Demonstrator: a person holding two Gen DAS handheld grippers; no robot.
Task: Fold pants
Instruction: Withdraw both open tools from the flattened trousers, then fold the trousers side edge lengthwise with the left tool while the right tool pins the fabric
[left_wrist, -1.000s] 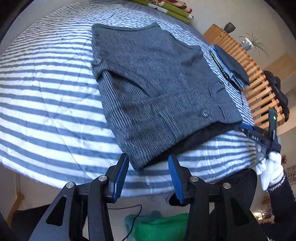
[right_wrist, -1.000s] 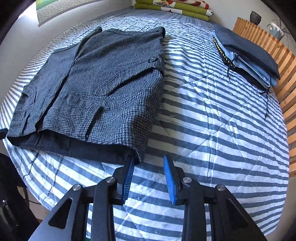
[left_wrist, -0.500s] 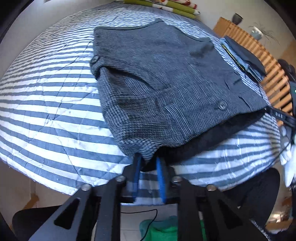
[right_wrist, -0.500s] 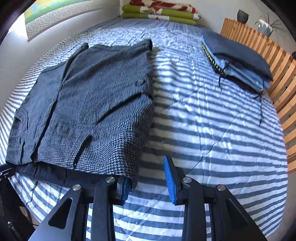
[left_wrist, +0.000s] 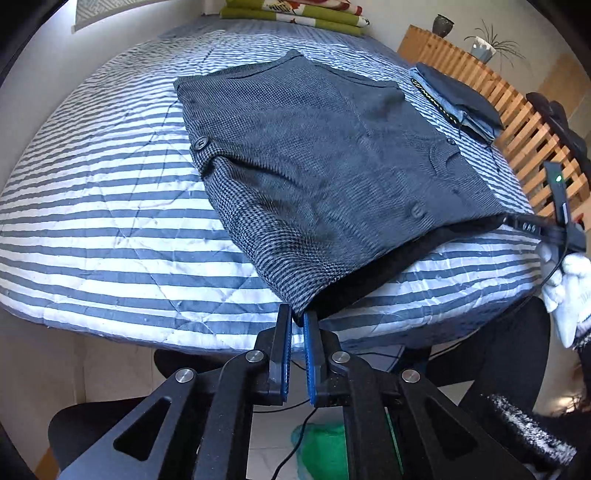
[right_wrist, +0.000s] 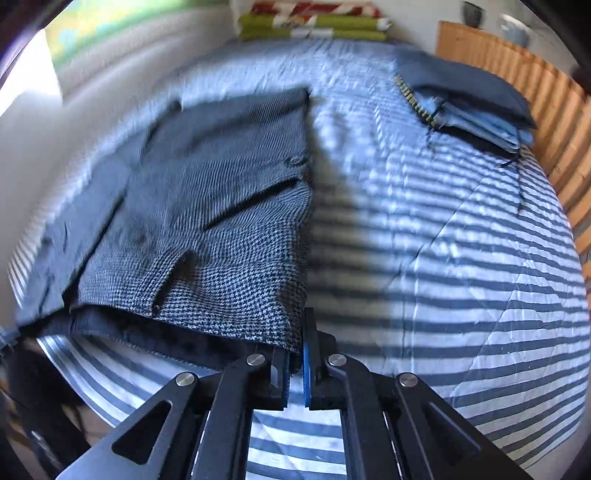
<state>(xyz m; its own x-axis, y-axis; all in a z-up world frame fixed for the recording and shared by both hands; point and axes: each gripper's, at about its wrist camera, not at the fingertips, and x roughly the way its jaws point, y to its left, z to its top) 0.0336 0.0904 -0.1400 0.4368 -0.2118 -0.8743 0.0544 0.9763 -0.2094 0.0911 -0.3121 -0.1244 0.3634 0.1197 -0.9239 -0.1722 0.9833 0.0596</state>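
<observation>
Grey houndstooth pants (left_wrist: 325, 162) lie spread on a blue-and-white striped bed cover (left_wrist: 96, 206), with a dark lining showing under their near edge. My left gripper (left_wrist: 297, 318) is shut on the pants' near corner, which hangs lifted off the bed edge. In the right wrist view the same pants (right_wrist: 207, 229) fill the left half, blurred. My right gripper (right_wrist: 295, 343) is shut on their other near corner. The right gripper's body (left_wrist: 532, 227) and a white-gloved hand (left_wrist: 565, 288) show at the right of the left wrist view.
A folded stack of dark and blue garments (right_wrist: 469, 99) rests at the bed's far right, beside a wooden slatted headboard (left_wrist: 491, 92). Green and red folded bedding (right_wrist: 310, 26) lies at the far end. A green bag (left_wrist: 325, 454) sits on the floor below.
Both grippers went from open to shut on the pants' near corners. The left closed first, the right within the last half second, and the near edge has lifted.
</observation>
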